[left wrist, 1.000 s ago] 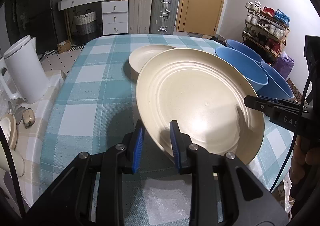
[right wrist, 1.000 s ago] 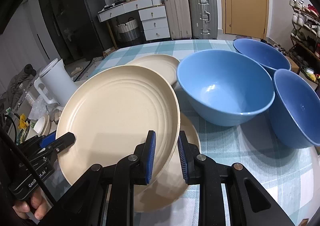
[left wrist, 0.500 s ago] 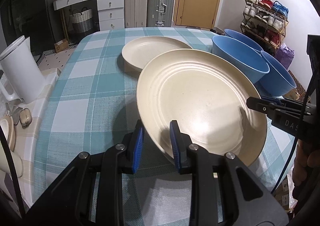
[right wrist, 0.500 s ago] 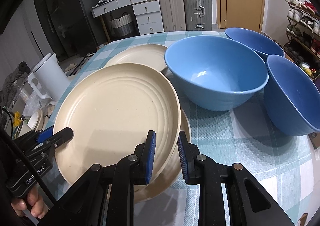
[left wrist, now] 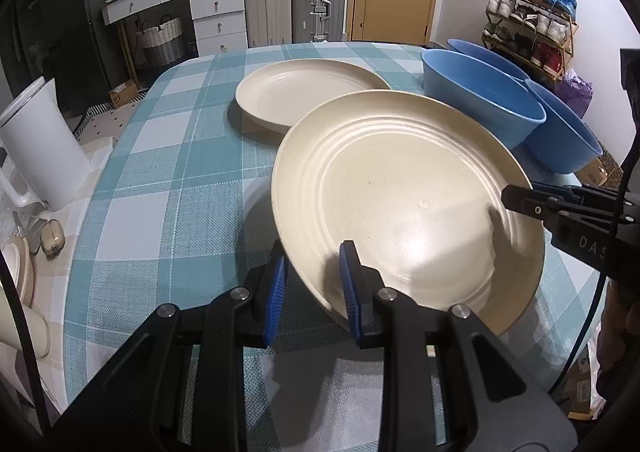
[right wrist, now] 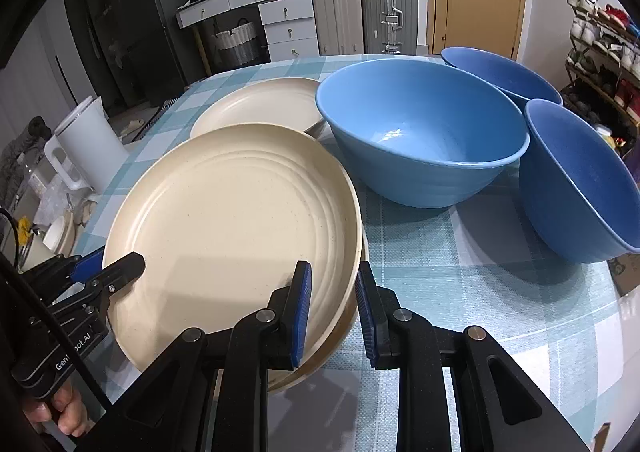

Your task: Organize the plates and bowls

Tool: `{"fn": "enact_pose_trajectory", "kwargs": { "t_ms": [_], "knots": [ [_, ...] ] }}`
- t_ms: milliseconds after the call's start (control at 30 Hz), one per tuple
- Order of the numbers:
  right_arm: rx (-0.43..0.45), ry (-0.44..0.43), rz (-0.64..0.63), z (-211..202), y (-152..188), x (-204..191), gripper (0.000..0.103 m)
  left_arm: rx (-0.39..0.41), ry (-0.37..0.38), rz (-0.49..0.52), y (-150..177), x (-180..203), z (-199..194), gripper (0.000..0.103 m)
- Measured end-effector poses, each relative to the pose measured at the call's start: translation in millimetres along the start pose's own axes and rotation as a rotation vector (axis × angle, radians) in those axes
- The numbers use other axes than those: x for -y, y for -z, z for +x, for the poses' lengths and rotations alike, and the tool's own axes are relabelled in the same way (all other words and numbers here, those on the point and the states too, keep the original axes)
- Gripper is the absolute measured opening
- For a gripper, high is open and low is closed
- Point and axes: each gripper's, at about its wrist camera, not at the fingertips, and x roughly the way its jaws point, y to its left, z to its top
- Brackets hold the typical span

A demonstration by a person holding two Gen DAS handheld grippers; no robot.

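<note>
A large cream plate (left wrist: 400, 192) (right wrist: 232, 220) is held by its rim from two sides. My left gripper (left wrist: 312, 288) is shut on its near-left rim. My right gripper (right wrist: 332, 308) is shut on its right rim and also shows in the left wrist view (left wrist: 516, 200). A second cream plate (right wrist: 340, 332) lies right under it on the table. A third cream plate (left wrist: 308, 92) (right wrist: 256, 104) lies farther back. Three blue bowls (right wrist: 420, 132) (right wrist: 576, 180) (right wrist: 500, 72) stand to the right.
The round table has a teal checked cloth (left wrist: 168, 180). A white kettle (left wrist: 36, 148) stands on a side surface at the left. Drawers, suitcases (left wrist: 316, 0), a door and a shoe rack (left wrist: 528, 24) lie beyond the table.
The held plate has come down closer to the plate under it. Both grippers have kept their grip on its rim. The view has shifted slightly toward the far plate.
</note>
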Motion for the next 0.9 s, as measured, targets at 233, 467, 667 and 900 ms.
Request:
{"fn": "enact_pose_trajectory", "kwargs": {
  "t_ms": [233, 467, 667, 900],
  "knots": [
    [-0.021, 0.024, 0.004, 7.0, 1.5, -3.7, 0.023, -0.003, -0.019, 0.028, 2.1, 6.7, 3.2, 0.023],
    [-0.024, 0.039, -0.005, 10.5, 2.0, -6.8, 0.023, -0.018, -0.021, 0.038, 4.5, 8.3, 5.0, 0.023],
    [-0.024, 0.053, -0.010, 14.7, 3.5, -8.9, 0.023, -0.027, -0.030, 0.050, 4.9, 10.4, 8.3, 0.023],
    [-0.012, 0.083, -0.038, 19.3, 6.0, -15.8, 0.023, -0.038, -0.030, 0.047, 6.7, 9.0, 10.3, 0.025]
  ]
}}
